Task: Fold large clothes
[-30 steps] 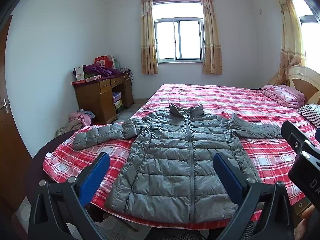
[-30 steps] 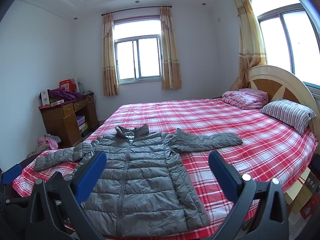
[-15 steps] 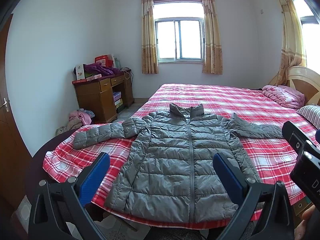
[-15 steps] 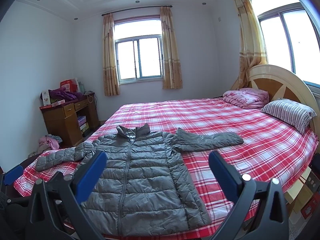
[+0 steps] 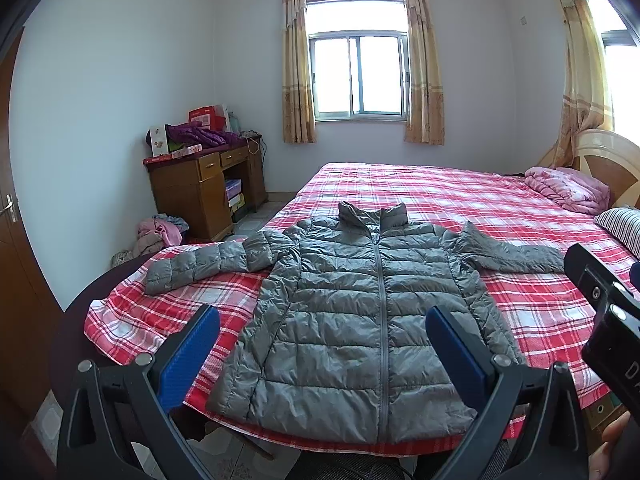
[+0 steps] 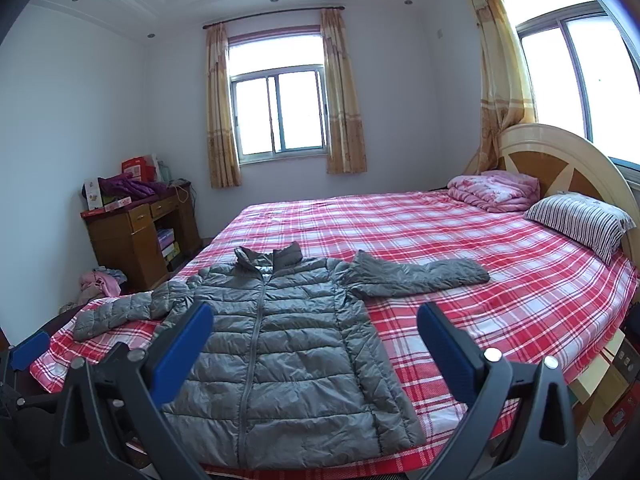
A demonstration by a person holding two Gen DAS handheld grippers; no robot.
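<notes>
A grey quilted puffer jacket (image 5: 360,312) lies flat and zipped on the red plaid bed (image 5: 440,192), collar away from me, both sleeves spread out sideways. It also shows in the right wrist view (image 6: 280,344). My left gripper (image 5: 322,354) is open and empty, held above the jacket's hem near the foot of the bed. My right gripper (image 6: 314,350) is open and empty, also in front of the hem, to the right of the left one. The right gripper's body (image 5: 608,320) shows at the right edge of the left wrist view.
A wooden desk (image 5: 200,192) with boxes and purple clothes stands by the left wall, with a pile of clothes (image 5: 160,232) on the floor beside it. A folded pink quilt (image 6: 492,190) and a striped pillow (image 6: 580,220) lie at the headboard (image 6: 568,160).
Both grippers have stayed open and almost still; the views have only drifted very slightly. The jacket has not moved.
</notes>
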